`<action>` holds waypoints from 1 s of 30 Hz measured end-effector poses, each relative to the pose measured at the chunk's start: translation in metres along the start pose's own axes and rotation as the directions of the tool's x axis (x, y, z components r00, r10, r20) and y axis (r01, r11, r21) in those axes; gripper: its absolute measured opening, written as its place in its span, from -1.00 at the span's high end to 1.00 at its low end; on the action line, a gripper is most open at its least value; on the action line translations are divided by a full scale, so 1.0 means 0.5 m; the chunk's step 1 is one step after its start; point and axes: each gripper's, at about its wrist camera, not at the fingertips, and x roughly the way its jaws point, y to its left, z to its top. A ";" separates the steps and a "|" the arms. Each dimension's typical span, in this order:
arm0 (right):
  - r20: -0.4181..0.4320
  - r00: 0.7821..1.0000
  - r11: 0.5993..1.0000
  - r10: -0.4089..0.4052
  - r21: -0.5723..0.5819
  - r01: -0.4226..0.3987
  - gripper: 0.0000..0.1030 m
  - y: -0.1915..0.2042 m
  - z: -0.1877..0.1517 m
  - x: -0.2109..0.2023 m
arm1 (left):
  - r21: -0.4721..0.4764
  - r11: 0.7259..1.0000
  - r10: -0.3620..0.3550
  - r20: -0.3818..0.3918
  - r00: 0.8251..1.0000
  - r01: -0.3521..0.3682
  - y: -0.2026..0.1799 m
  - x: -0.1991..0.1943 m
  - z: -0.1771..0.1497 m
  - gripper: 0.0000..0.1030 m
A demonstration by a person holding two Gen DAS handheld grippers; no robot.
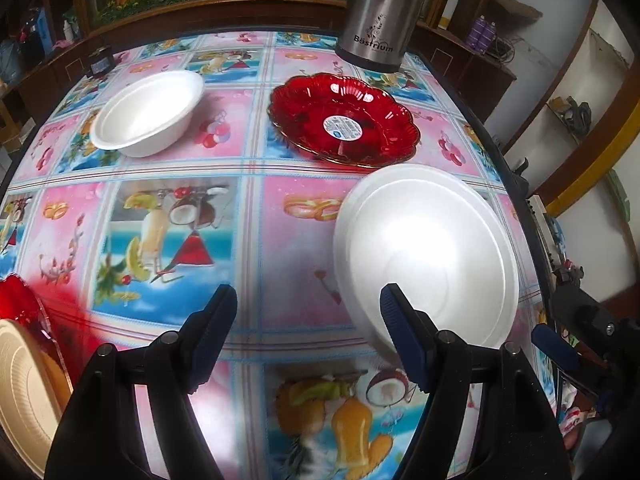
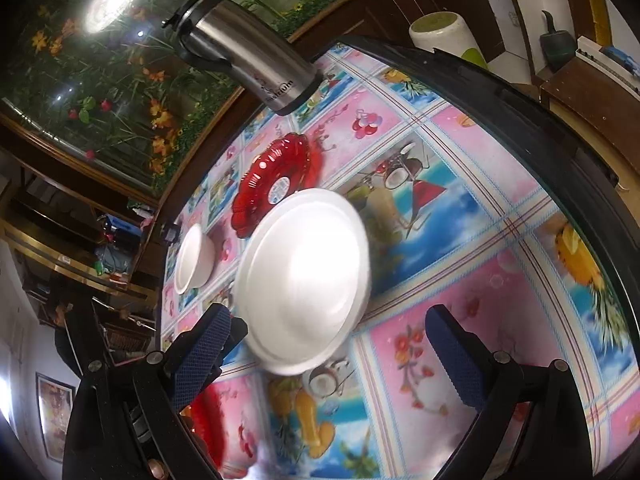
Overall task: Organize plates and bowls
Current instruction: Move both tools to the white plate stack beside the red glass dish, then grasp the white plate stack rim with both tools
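A white foam plate lies on the table at the right, also in the right wrist view. A red glass plate lies behind it, seen also in the right wrist view. A white foam bowl stands at the far left, seen also in the right wrist view. A beige plate on a red dish sits at the near left. My left gripper is open above the table, its right finger over the white plate's near edge. My right gripper is open around the white plate's near edge, and it also shows in the left wrist view.
A steel thermos stands at the table's far edge, also in the right wrist view. The table has a colourful fruit-print cloth and a dark rounded rim. A small dark jar sits at the far left. Wooden shelves surround the table.
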 end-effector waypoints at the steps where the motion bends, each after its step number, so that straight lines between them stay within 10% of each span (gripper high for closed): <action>1: -0.002 1.000 1.000 -0.004 -0.001 0.004 -0.92 -0.002 0.002 0.004 | 0.003 1.000 0.005 0.001 1.000 -0.005 -0.003 0.004 0.002 -0.43; 17: -0.063 0.996 0.997 -0.069 -0.024 0.067 -0.51 -0.014 0.020 0.077 | 0.023 0.999 0.043 0.001 0.999 -0.043 -0.023 0.047 0.018 -0.41; 30: -0.094 0.990 0.994 -0.101 -0.058 0.096 0.59 -0.019 0.015 0.094 | 0.053 0.998 0.041 -0.019 0.999 -0.040 -0.038 0.060 0.017 0.64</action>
